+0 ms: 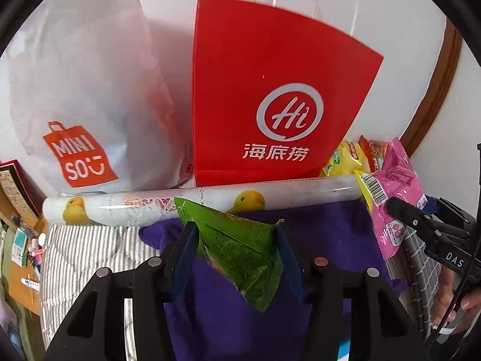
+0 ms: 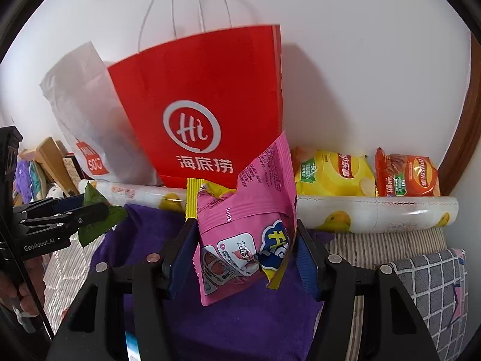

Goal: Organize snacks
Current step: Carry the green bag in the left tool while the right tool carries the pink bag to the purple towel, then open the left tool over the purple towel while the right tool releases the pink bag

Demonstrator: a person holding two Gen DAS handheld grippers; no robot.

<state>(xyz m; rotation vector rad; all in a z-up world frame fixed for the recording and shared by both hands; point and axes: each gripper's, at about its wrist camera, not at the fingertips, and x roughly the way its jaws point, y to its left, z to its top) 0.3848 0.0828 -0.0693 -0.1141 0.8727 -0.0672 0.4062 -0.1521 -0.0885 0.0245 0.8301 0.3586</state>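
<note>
My left gripper (image 1: 234, 228) is shut on a green snack packet (image 1: 240, 255), held above a purple cloth (image 1: 228, 325). My right gripper (image 2: 245, 225) is shut on a pink snack packet (image 2: 243, 234) with a yellow edge. Each gripper shows in the other's view: the right gripper (image 1: 393, 204) with the pink snack packet (image 1: 393, 186) at the right edge, the left gripper (image 2: 99, 207) with the green snack packet (image 2: 96, 210) at the left edge. A red paper bag (image 1: 270, 90) with white handles stands against the wall straight ahead, also seen as the red paper bag (image 2: 204, 105).
A white plastic bag (image 1: 90, 105) stands left of the red one. A roll printed with yellow ducks (image 1: 195, 198) lies along their bases. A yellow chip bag (image 2: 333, 174) and an orange chip bag (image 2: 405, 177) lean on the wall at right. Striped bedding (image 1: 78, 258) and a checked cloth (image 2: 433, 288) lie below.
</note>
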